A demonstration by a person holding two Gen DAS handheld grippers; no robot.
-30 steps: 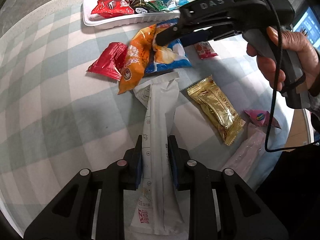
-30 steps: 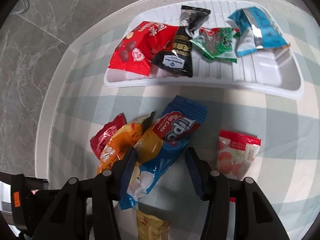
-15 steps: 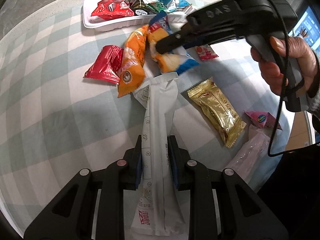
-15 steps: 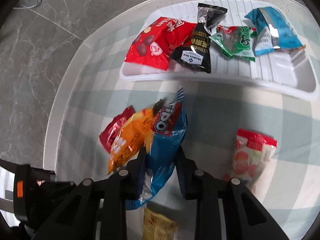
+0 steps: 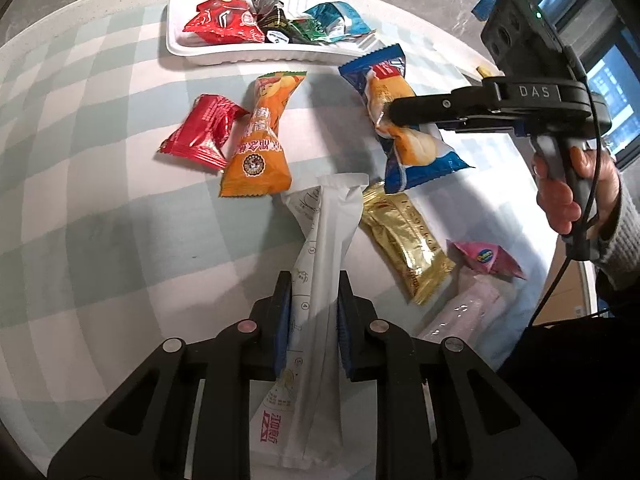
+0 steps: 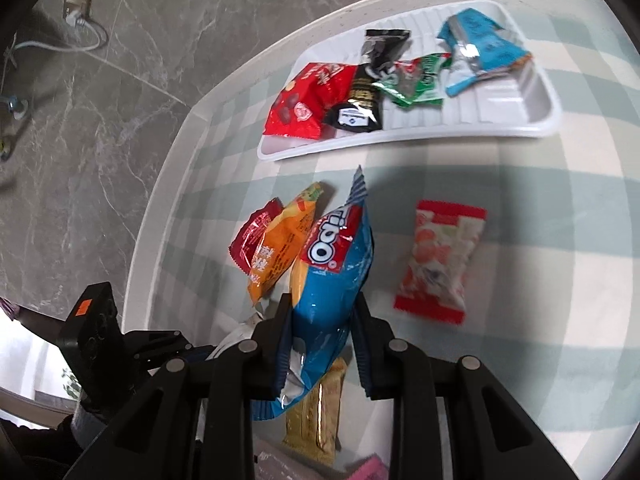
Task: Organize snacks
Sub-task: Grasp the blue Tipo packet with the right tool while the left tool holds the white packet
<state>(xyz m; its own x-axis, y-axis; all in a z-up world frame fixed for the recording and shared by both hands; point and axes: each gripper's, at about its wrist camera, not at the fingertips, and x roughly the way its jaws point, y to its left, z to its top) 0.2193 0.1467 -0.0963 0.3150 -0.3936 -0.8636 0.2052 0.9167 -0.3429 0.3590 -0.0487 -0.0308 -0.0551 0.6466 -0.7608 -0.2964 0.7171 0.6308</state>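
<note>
the right gripper [image 6: 322, 334] pinches a blue crinkly plastic snack bag with a red label [image 6: 328, 276] between its jaws, lifted clear of the pale green-and-white checked tablecloth [image 6: 520, 240] and short of the white ribbed plastic tray [image 6: 536, 120], which holds red, black, green and teal packets. the left gripper [image 5: 312, 320] clamps a long white paper-like stick pack [image 5: 320, 264] whose far end lies on the cloth. an orange pillow packet [image 5: 262, 140] and a red foil packet [image 5: 202, 136] lie side by side; a gold foil bar [image 5: 404, 244] sits just beside the white pack.

"DAS" on right gripper [image 5: 390, 114]
</note>
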